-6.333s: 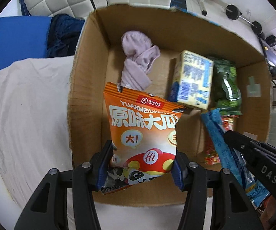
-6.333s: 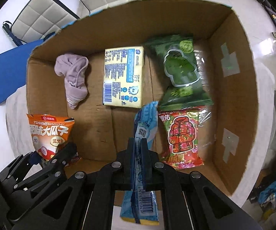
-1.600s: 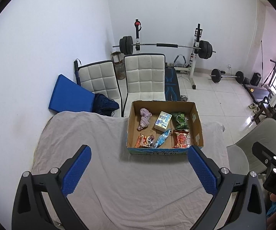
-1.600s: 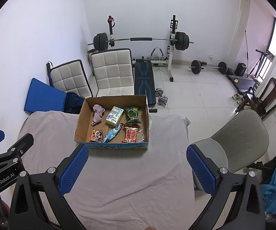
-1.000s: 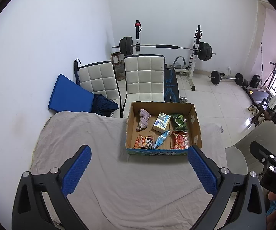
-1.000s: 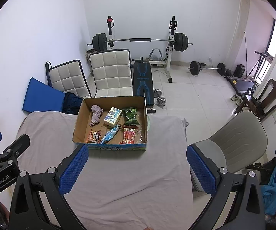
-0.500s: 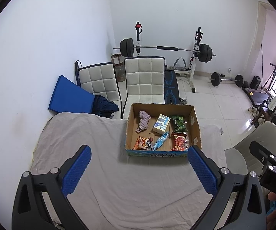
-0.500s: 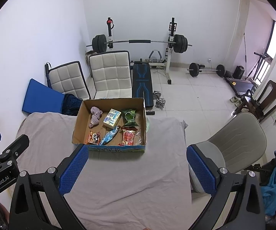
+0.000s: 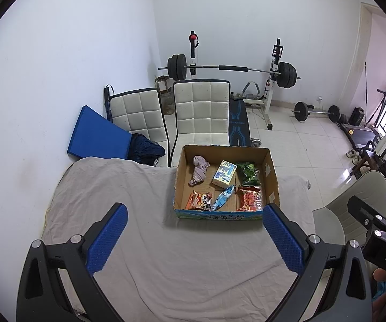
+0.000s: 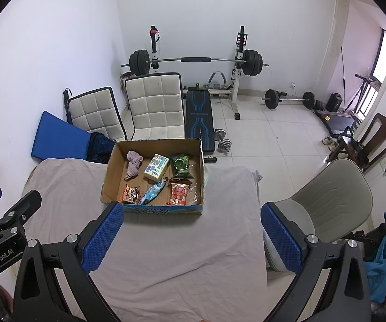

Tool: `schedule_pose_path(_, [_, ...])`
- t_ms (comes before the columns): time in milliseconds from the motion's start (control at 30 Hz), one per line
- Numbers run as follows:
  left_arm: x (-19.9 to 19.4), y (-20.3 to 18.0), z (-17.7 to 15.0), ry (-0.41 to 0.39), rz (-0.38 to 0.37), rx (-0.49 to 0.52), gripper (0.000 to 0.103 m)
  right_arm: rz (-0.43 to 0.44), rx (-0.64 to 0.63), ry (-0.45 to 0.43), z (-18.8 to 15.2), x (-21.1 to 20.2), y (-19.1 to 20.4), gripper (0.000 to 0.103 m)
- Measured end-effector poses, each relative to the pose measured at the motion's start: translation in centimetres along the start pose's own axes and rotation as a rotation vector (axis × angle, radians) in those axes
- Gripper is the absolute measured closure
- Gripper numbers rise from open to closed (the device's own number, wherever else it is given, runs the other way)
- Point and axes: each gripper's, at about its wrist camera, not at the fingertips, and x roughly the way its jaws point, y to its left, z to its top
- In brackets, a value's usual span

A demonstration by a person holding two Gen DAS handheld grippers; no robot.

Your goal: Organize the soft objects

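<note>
Both grippers hang high above a table draped in a grey cloth (image 9: 144, 244), well back from the cardboard box (image 9: 272, 179) that sits at its far edge. The left gripper (image 9: 194, 237) has its jaws spread wide and empty, and so does the right gripper (image 10: 191, 234). Only the right wrist view takes in the grey shell chair (image 10: 335, 196) beside the table, a pair of dumbbells (image 10: 222, 141) on the tiled floor and a blue bag (image 10: 383, 257) at the far right edge; the left wrist view shows more of the bare cloth to the left of the box. Inside the box, the back row holds a crumpled mauve cloth (image 9: 199, 169), a pale yellow packet (image 9: 224, 177) and a green snack bag (image 9: 248, 173); the front row holds an orange snack bag (image 9: 199, 200), a blue packet (image 9: 224, 198) lying at a slant, and a red snack bag (image 9: 250, 198). Behind the table stand two white quilted chairs (image 9: 201, 115), a blue mat (image 9: 97, 136) leaning on the wall and a barbell rack (image 9: 230, 68). "GenRobot.AI" is printed on the left gripper's body in the right view, and "DAS" on the right gripper's body in the left view; the print on the packets is too small to read.
</note>
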Motion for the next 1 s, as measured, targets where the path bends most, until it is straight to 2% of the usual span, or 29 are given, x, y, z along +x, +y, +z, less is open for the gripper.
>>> schedule_pose_path(1000, [-0.31,-0.17,0.29,-0.014,0.006,0.000,0.000,0.010,-0.023,-0.001,0.93,0.13,-0.08,0.000])
